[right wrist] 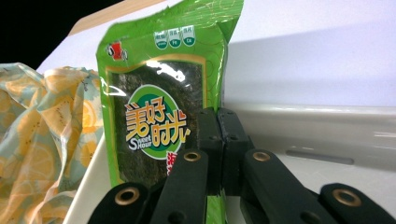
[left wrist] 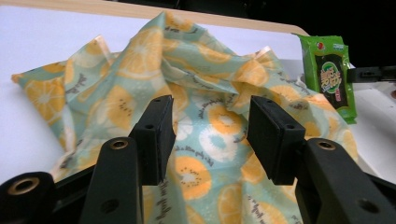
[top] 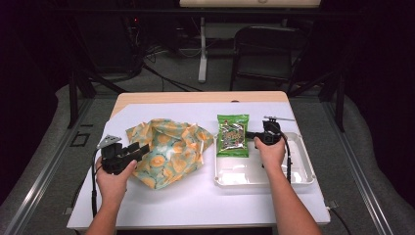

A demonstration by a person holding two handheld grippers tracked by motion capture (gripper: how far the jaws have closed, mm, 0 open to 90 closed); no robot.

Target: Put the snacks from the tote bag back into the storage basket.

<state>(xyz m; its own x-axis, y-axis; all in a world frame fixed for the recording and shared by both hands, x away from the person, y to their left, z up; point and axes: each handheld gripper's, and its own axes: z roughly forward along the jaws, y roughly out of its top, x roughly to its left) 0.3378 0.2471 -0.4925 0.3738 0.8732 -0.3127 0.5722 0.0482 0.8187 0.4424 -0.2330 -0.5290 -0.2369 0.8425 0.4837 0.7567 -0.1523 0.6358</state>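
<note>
A crumpled cloth (top: 169,152) printed with orange and kiwi slices lies left of centre on the white table. My left gripper (top: 142,149) is at its left edge, and in the left gripper view its jaws (left wrist: 212,116) stand open, with the cloth (left wrist: 140,60) just beyond them and not pinched. A green snack packet (top: 233,135) hangs over the left rim of a white tray (top: 298,178). My right gripper (top: 252,135) is shut on the packet's right edge. In the right gripper view the pads (right wrist: 219,140) meet on the packet (right wrist: 154,107), which stands tilted.
The tray's wall (right wrist: 327,126) runs behind the right gripper. White table surface (top: 205,203) spreads in front of the cloth and tray. The wooden table edge (top: 195,97) lies at the back, with a chair (top: 266,54) and stands on the floor beyond.
</note>
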